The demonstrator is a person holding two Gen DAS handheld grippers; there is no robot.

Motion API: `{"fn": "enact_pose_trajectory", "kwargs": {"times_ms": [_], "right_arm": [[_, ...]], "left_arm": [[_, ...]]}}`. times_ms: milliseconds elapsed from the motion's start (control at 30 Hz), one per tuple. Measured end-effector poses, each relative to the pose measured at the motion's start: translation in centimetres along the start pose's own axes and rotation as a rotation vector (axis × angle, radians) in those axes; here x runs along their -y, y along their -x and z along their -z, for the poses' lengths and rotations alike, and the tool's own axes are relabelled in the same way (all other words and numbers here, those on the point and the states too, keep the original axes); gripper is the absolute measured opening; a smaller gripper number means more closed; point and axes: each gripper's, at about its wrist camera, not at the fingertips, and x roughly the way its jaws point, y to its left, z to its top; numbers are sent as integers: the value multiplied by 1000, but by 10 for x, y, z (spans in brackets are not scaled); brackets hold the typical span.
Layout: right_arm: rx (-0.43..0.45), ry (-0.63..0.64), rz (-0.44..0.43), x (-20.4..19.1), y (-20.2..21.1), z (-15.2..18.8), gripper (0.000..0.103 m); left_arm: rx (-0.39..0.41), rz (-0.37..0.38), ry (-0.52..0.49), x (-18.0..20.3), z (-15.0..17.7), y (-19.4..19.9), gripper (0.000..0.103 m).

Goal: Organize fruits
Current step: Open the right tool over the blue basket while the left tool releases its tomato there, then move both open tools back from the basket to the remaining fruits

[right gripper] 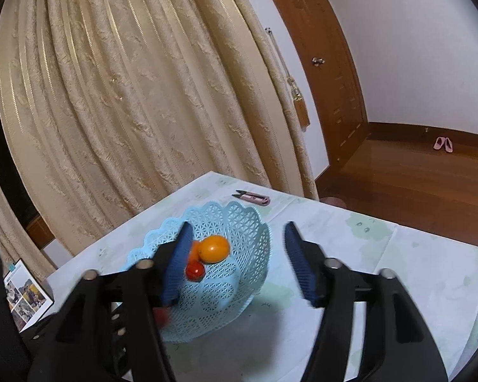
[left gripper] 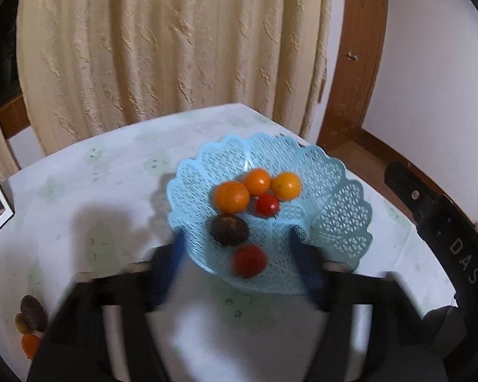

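Left gripper (left gripper: 239, 248) released, blue fingers (left gripper: 177, 254) spread astride near rim of blue basket (left gripper: 334, 210), loose red tomato (left gripper: 249, 260) between them, oranges (left gripper: 232, 196) at twelve o'clock, right gripper (right gripper: 235, 261) released, empty, basket at its ten o'clock.

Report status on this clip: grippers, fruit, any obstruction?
Left gripper open, empty, over blue basket. Right gripper open, empty. Six fruits in the basket, a few more on the table's near-left edge. Nothing in the way.
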Motion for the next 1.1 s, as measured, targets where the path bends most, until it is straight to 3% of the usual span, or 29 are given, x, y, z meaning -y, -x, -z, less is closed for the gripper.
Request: {"fn": "enact_pose_trajectory", "kwargs": {"times_ms": [433,500,600,1100], "right_arm": [[22,-10,12,1,2,1,66],[24,-13,10,2,3,2,66],[34,-5,7,1,5,3,73],[9,110,-59,-23,0,16,73]], "left_arm": [[10,-64,77,-39,3,26,77],[15,-78,86,-44,3,31,86],[24,-96,88,-49,5,37,88],[14,-212,146,-96,30,68,89]]}}
